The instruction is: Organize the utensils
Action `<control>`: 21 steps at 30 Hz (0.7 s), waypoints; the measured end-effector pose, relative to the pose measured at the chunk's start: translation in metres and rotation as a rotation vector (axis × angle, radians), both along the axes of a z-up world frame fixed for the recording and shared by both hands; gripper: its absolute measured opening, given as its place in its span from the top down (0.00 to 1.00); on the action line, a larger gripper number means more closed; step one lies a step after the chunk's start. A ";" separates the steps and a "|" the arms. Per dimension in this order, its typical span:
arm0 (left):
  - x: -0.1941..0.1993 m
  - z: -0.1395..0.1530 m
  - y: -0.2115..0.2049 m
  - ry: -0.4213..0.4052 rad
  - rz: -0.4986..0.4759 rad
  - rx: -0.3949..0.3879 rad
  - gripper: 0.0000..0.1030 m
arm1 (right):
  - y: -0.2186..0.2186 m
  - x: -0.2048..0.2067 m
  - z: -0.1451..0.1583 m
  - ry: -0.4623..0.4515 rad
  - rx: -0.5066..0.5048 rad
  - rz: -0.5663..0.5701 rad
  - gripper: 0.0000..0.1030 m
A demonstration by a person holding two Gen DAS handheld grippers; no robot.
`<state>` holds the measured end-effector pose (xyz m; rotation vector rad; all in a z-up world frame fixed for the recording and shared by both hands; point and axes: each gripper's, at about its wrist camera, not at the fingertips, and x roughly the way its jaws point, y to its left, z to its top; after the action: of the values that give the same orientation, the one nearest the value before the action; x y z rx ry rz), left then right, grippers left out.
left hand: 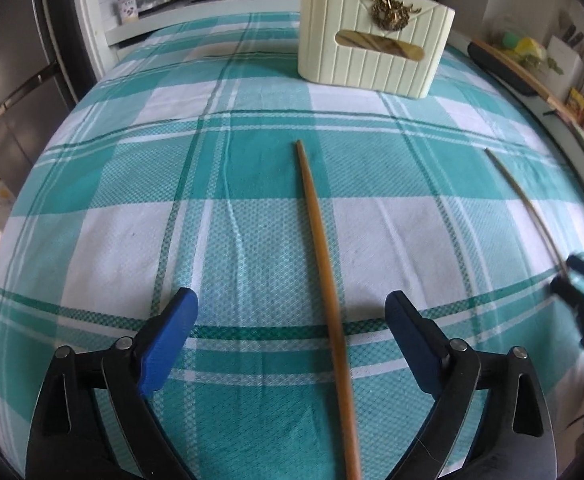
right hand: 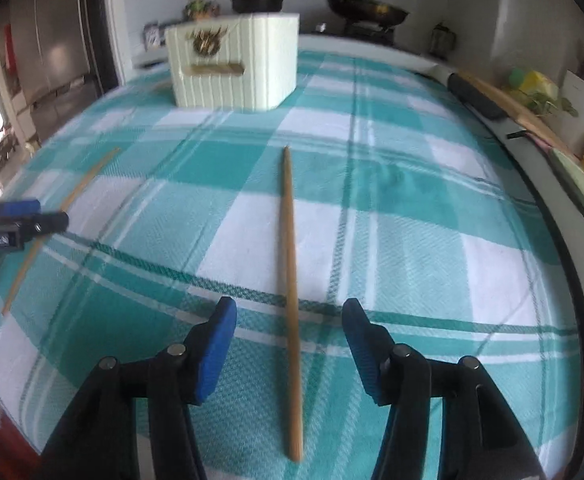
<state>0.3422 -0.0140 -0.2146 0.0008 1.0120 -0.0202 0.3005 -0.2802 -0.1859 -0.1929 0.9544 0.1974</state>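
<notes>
Both jaws spread, pinching nothing; a chopstick [left hand: 320,248] lying loose between each pair, holder [left hand: 372,36] at 12 o'clock.

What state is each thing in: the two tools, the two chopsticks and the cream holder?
Left tool: open, astride a chopstick, not gripping.
Right tool: open, astride the other chopstick, not gripping.
Left chopstick: flat on the cloth.
Right chopstick: flat on the cloth.
Cream holder: upright, chopsticks inside.

Soft, even daylight fills both views, casting only faint shadows on the checked tablecloth [left hand: 252,240]. Fisheye distortion bows the table's edges, with dark vignetting at the corners. The right wrist view is motion-blurred, smearing the utensil holder [right hand: 232,68].
</notes>
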 end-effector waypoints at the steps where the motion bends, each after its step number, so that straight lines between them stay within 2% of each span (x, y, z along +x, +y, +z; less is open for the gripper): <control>1: 0.000 -0.001 -0.001 0.000 -0.003 0.013 0.06 | 0.001 0.002 0.000 -0.010 -0.001 0.000 0.45; 5: -0.002 -0.003 -0.001 -0.002 0.007 0.019 0.01 | 0.000 0.006 -0.001 -0.007 0.001 0.019 0.44; 21: -0.003 -0.003 -0.002 -0.024 0.002 0.019 0.00 | -0.001 0.004 -0.002 -0.016 0.008 0.028 0.44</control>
<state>0.3388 -0.0158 -0.2174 0.0175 0.9886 -0.0083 0.3048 -0.2810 -0.1884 -0.2000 0.9356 0.2256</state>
